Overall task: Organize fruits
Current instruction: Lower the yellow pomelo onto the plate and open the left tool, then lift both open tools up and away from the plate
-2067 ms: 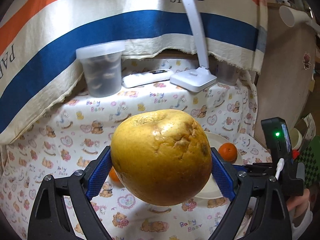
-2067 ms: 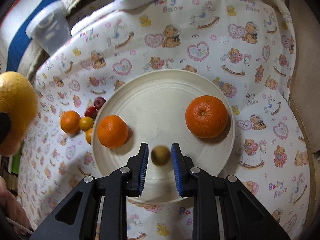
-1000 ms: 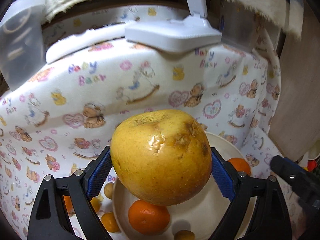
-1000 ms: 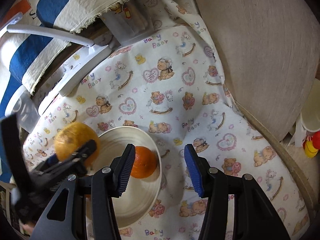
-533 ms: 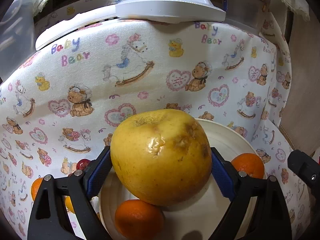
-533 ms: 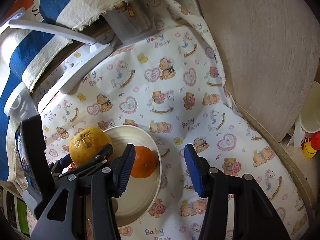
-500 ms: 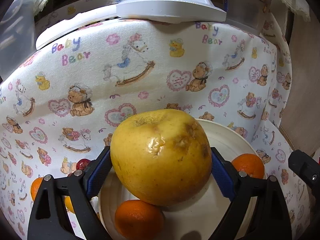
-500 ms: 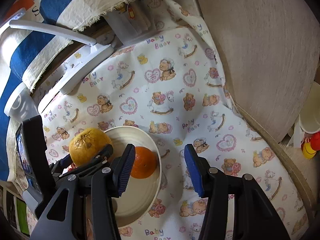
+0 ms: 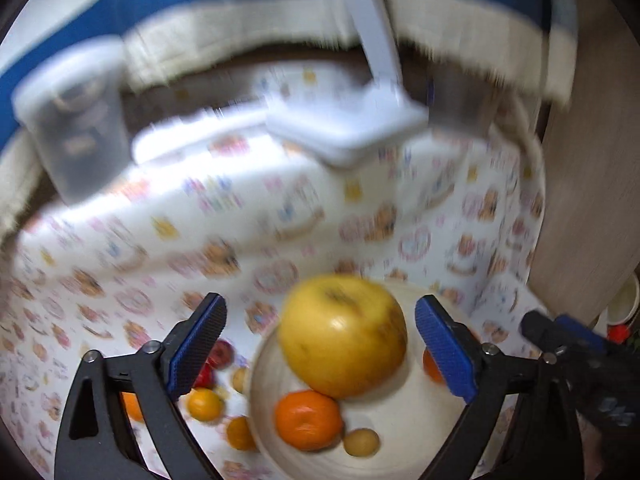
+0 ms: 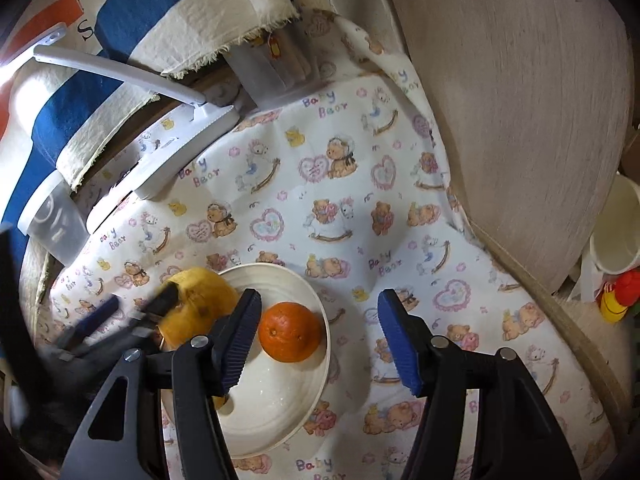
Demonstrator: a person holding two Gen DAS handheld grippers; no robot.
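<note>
The grapefruit (image 9: 343,334) is seen resting in the plate (image 9: 400,432) beside an orange (image 9: 308,420), freed from the left gripper (image 9: 320,344), whose jaws have just been opened wide around it. The right gripper (image 10: 320,340) is held above the plate's edge, its jaws just opened further, nothing gripped.

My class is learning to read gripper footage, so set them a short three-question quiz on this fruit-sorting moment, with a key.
1. True or false: the left claw is clamped on the big yellow fruit.
2. Where does the big yellow fruit sit?
A on the plate
B on the cloth
C in the tub
3. Fill in: the right claw holds ____.

Key
1. False; its jaws have just been opening and stand clear of the fruit.
2. A
3. Nothing; its jaws have just been opening.
</note>
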